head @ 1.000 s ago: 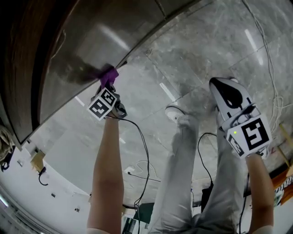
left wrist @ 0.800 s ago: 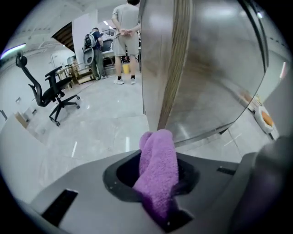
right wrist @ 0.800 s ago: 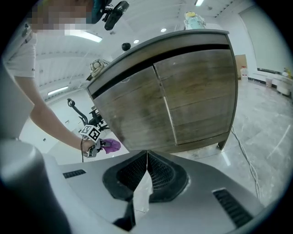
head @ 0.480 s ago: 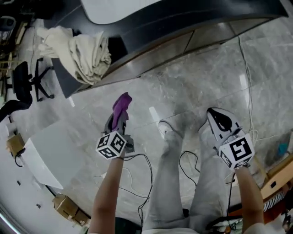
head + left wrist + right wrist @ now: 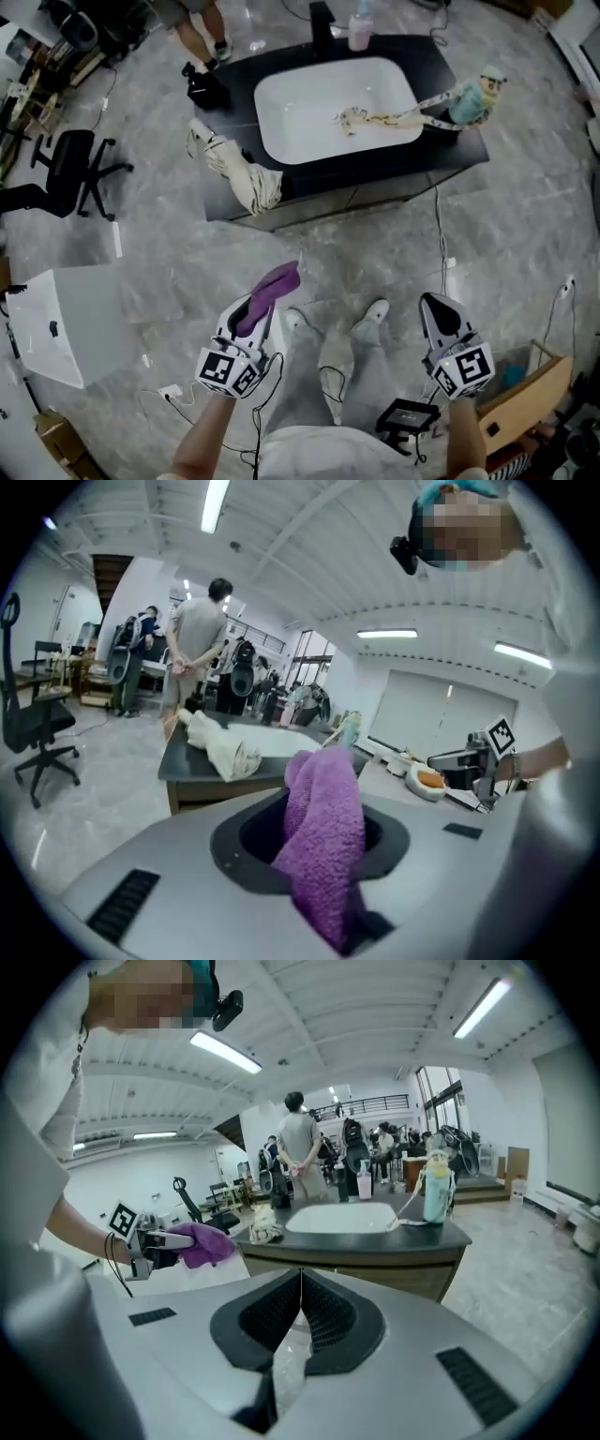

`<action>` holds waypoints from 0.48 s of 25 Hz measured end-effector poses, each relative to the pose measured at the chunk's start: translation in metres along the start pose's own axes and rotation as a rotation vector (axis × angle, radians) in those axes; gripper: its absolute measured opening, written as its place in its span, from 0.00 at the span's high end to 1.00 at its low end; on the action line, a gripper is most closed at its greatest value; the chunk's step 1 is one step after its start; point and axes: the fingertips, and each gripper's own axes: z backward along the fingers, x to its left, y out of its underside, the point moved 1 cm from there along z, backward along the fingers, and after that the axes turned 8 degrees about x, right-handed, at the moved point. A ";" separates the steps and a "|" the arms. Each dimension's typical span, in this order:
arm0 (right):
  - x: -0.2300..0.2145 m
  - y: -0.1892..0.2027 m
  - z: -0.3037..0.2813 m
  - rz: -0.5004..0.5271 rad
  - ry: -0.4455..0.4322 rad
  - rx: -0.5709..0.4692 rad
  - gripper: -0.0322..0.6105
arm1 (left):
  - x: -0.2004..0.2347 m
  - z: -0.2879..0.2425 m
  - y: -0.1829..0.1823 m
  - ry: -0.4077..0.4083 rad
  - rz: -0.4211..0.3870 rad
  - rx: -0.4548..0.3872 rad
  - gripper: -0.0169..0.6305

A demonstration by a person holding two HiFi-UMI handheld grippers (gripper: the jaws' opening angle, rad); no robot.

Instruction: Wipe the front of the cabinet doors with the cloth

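Forward, side by side: left gripper point(image 5: 261, 309) tight on cloth point(image 5: 277, 280), right gripper point(image 5: 437, 312) closed, empty.

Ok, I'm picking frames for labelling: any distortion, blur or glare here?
Head view: counter edges bend, light even. Left gripper view: fisheye, dark corners, cloth up close slightly soft. Right gripper view: same fisheye, ceiling lights blown out, sink sharp.

Left tool point(image 5: 249, 317) tight on cloth point(image 5: 270, 289) — right tool point(image 5: 437, 311) bare, jaws together — forearms side by side.
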 end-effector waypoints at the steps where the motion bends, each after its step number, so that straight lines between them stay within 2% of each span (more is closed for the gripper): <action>1: 0.007 -0.014 0.020 0.010 -0.008 -0.009 0.91 | -0.012 0.014 -0.016 0.006 -0.009 -0.021 0.82; 3: 0.017 -0.039 0.057 0.036 -0.003 -0.027 0.91 | -0.033 0.040 -0.042 0.010 -0.006 -0.064 0.82; 6: 0.030 -0.071 0.098 0.092 0.054 -0.061 0.91 | -0.054 0.075 -0.081 0.011 -0.038 -0.137 0.82; 9: 0.048 -0.099 0.121 0.148 0.097 -0.115 0.91 | -0.062 0.109 -0.119 -0.001 -0.051 -0.241 0.82; 12: 0.077 -0.120 0.138 0.141 0.127 -0.158 0.91 | -0.068 0.146 -0.151 0.040 -0.038 -0.321 0.82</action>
